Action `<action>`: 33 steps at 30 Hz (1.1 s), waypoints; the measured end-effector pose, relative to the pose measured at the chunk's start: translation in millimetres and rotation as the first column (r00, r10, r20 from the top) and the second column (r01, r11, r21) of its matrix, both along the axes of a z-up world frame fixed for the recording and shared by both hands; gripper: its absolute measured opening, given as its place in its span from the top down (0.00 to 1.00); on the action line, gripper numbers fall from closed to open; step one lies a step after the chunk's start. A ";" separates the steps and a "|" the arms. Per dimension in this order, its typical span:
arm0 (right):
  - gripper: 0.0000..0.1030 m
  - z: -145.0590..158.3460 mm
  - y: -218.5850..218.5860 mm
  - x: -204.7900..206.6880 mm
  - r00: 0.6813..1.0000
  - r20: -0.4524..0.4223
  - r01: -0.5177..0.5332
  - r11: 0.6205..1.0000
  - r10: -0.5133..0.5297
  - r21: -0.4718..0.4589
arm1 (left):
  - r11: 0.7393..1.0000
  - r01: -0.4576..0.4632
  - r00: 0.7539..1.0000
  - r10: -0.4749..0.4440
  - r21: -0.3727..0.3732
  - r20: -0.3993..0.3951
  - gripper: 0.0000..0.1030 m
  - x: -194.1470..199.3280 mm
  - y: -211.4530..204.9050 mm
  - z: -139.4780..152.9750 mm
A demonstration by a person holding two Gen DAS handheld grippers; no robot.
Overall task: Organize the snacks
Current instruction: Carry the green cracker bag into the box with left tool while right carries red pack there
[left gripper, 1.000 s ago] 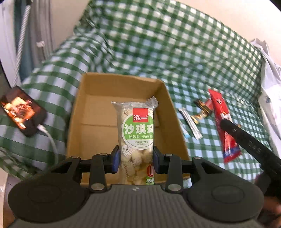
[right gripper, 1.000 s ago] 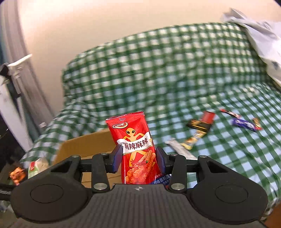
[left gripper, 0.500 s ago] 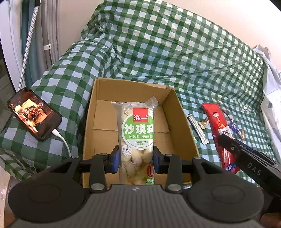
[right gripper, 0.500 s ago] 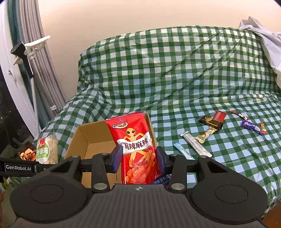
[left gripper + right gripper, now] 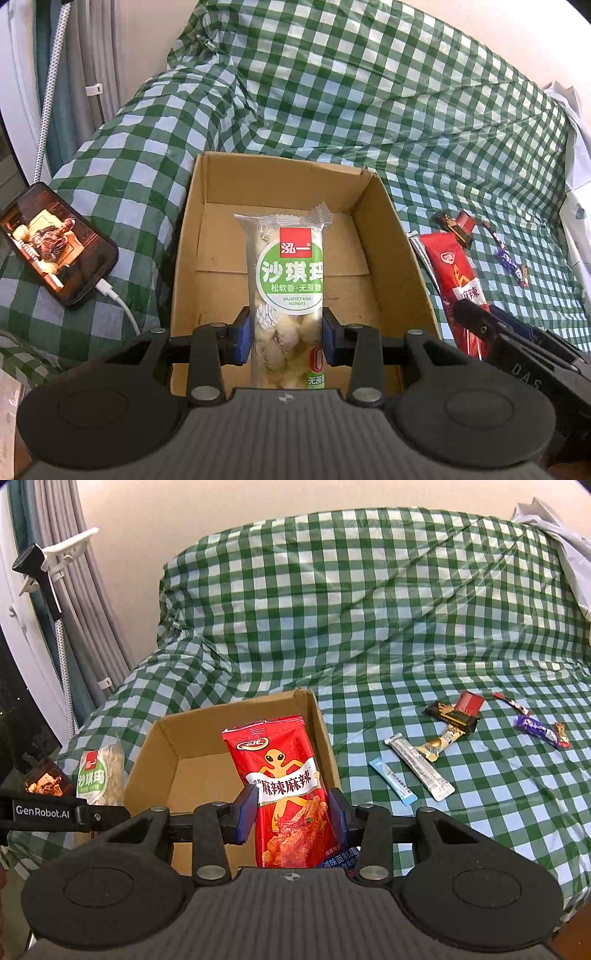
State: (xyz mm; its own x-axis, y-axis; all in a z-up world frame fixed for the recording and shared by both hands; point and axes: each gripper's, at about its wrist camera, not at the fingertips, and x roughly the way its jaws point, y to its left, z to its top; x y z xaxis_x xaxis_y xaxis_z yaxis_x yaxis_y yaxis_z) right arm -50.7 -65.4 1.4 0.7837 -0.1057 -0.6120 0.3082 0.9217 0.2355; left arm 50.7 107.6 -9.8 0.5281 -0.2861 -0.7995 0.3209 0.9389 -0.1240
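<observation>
A black phone (image 5: 59,245) with a lit screen lies at far left on the green-and-white checked bedcover (image 5: 369,110). Beside it sits an open brown cardboard box (image 5: 192,236). Above the box, the left gripper (image 5: 286,338) pinches a clear green-labelled pastry packet (image 5: 288,291), and the right gripper (image 5: 293,818) pinches a red spicy-snack packet (image 5: 284,786). Further right, small wrapped snack bars (image 5: 421,768) lie scattered on the cover.
</observation>
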 end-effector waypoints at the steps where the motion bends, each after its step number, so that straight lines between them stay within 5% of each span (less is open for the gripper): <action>1: 0.58 -2.0 -0.8 1.4 1.000 -0.006 -0.001 1.000 0.001 0.002 | 1.000 0.001 1.000 -0.001 0.003 -0.002 0.60 2.1 -1.4 -1.3; 33: 0.58 -47.0 -6.3 62.3 0.992 -0.116 -0.047 0.997 0.054 0.057 | 0.990 0.060 0.996 -0.051 0.127 -0.072 0.60 64.7 -38.5 -53.6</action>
